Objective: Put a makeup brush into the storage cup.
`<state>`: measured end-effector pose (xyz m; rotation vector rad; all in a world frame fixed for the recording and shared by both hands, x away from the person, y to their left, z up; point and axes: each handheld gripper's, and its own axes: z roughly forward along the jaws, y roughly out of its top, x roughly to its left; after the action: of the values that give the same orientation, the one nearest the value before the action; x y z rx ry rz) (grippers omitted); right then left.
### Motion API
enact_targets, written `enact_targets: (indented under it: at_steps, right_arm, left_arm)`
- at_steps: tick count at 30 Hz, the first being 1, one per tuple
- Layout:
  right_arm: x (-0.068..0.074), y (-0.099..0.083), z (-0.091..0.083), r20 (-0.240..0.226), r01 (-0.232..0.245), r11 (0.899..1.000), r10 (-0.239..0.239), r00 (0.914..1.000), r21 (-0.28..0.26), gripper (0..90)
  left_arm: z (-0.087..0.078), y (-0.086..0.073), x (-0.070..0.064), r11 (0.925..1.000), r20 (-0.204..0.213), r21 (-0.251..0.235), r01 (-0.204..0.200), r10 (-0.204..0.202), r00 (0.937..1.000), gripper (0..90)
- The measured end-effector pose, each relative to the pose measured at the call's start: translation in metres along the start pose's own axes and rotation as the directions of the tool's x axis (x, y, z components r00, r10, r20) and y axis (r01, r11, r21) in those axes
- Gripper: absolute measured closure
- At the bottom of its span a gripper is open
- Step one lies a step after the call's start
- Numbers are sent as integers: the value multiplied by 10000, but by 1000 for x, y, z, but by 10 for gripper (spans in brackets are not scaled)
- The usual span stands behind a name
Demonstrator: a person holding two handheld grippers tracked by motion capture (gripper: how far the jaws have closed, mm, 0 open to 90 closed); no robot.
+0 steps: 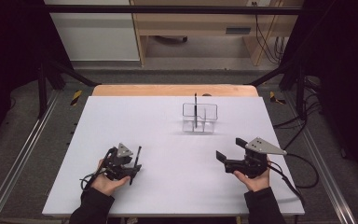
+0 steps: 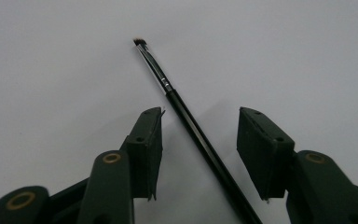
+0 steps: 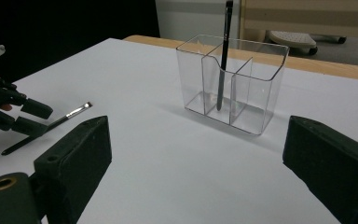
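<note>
High view: left gripper (image 1: pixel 133 163) sits at about 7 o'clock on the white table (image 1: pixel 121 121), held in the person's left hand (image 1: pixel 106 183), jaws spread around a thin black makeup brush (image 1: pixel 135 163) lying on the surface. Right gripper (image 1: pixel 228 154) is at about 4 o'clock, jaws wide, holding nothing, well apart from the brush. Clear plastic organizer (image 1: pixel 200 117) stands near 12 o'clock, with a dark pencil-like stick (image 1: pixel 196 109) upright in it. Left gripper view: brush (image 2: pixel 186 121) lies flat on the table between the two pads, bristle tip at 11 o'clock, handle running to 5 o'clock; pads stand apart on either side, neither clearly touching it. Right gripper view: jaws wide, empty; organizer (image 3: pixel 242 100) straight ahead at 12 o'clock, three compartments visible, stick (image 3: pixel 223 56) upright in the rear-left one. Left gripper (image 3: pixel 25 116) at 9 o'clock, brush (image 3: pixel 58 121) on the table between its fingers.
</note>
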<state>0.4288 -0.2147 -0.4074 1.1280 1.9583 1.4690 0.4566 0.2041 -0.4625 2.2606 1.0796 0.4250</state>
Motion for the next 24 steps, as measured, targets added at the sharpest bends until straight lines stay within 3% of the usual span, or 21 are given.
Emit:
enact_targets:
  at_steps: [9,16,24]
  right_arm:
    - [0,1,-1,37,34,10000,-34,10000,-12,83]
    - [0,0,-1,30,35,10000,-35,10000,18,81]
    - [-1,1,-2,64,30,10000,-30,10000,-45,79]
  left_arm:
    - [3,0,-1,9991,238,429,-27,17,9997,649]
    - [2,0,0,9985,279,510,194,-208,9994,735]
    - [1,1,1,9977,368,664,136,-161,9992,762]
